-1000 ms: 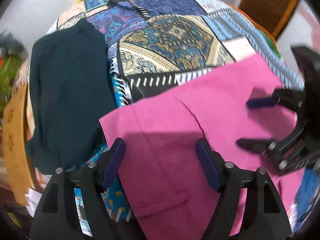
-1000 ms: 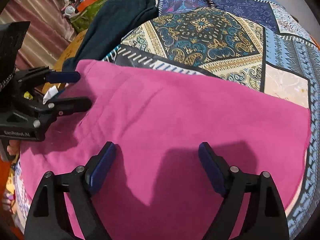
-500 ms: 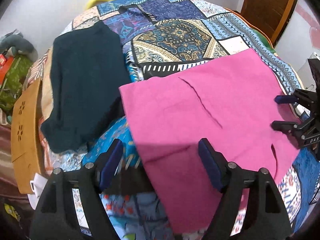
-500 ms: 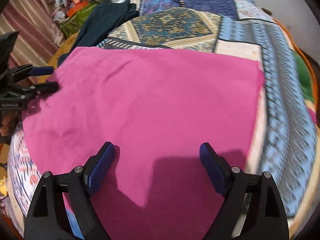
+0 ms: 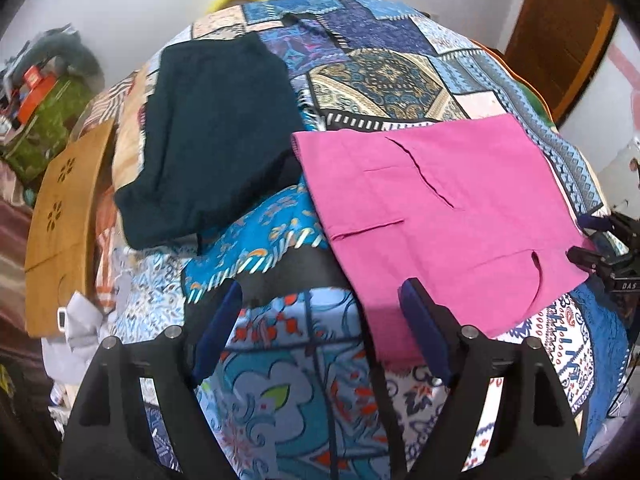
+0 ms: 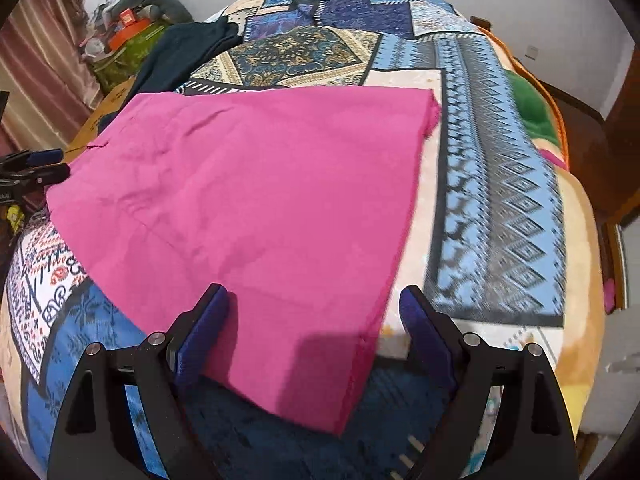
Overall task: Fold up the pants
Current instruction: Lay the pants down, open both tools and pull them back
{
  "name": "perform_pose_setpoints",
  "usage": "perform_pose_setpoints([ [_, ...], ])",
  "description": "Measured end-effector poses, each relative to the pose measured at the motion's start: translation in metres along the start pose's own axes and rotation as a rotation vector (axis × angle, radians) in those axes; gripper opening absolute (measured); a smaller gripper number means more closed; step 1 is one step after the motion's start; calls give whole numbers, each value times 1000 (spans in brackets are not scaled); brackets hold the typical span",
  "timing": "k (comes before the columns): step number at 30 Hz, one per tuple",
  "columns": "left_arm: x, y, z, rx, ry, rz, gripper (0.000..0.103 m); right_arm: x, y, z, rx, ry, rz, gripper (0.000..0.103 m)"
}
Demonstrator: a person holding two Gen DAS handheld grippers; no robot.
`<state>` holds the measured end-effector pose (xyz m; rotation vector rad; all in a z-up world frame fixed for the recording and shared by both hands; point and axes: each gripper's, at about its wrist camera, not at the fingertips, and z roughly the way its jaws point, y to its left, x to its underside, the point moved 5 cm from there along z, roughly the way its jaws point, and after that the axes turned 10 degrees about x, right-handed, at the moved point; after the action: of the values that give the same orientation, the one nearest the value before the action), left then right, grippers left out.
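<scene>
The pink pants (image 5: 440,216) lie folded flat on the patchwork bedspread (image 5: 380,80); they also show in the right wrist view (image 6: 260,208). My left gripper (image 5: 320,336) is open and empty, just off the pants' near left corner. My right gripper (image 6: 312,332) is open and empty above the pants' near edge; it shows at the right edge of the left wrist view (image 5: 588,240). The left gripper shows at the left edge of the right wrist view (image 6: 48,166).
A dark teal garment (image 5: 212,136) lies on the bed left of the pants, also seen in the right wrist view (image 6: 180,52). A wooden board (image 5: 60,216) stands at the bed's left side. Clutter (image 6: 128,28) sits at the far left; a door (image 5: 560,32) far right.
Both grippers have pulled back and away from the pants, which now lie free on the bed. The left gripper moved off to the left, the right gripper to the right.
</scene>
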<state>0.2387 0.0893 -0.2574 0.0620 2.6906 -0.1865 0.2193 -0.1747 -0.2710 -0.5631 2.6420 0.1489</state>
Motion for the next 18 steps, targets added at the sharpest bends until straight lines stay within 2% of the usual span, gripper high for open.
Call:
perform_pose_setpoints([
  [4, 0, 2, -21, -15, -57, -50, 82, -2, 1, -10, 36, -20, -12, 85],
  [10, -2, -12, -53, 64, -154, -161, 82, -25, 19, -47, 40, -182, -29, 85],
  [14, 5, -28, -53, 150, -148, -213, 82, -39, 43, -60, -2, -280, -27, 85],
  [18, 18, -43, -40, 242, -92, -255, 81, -43, 62, -48, -12, -292, -47, 85],
])
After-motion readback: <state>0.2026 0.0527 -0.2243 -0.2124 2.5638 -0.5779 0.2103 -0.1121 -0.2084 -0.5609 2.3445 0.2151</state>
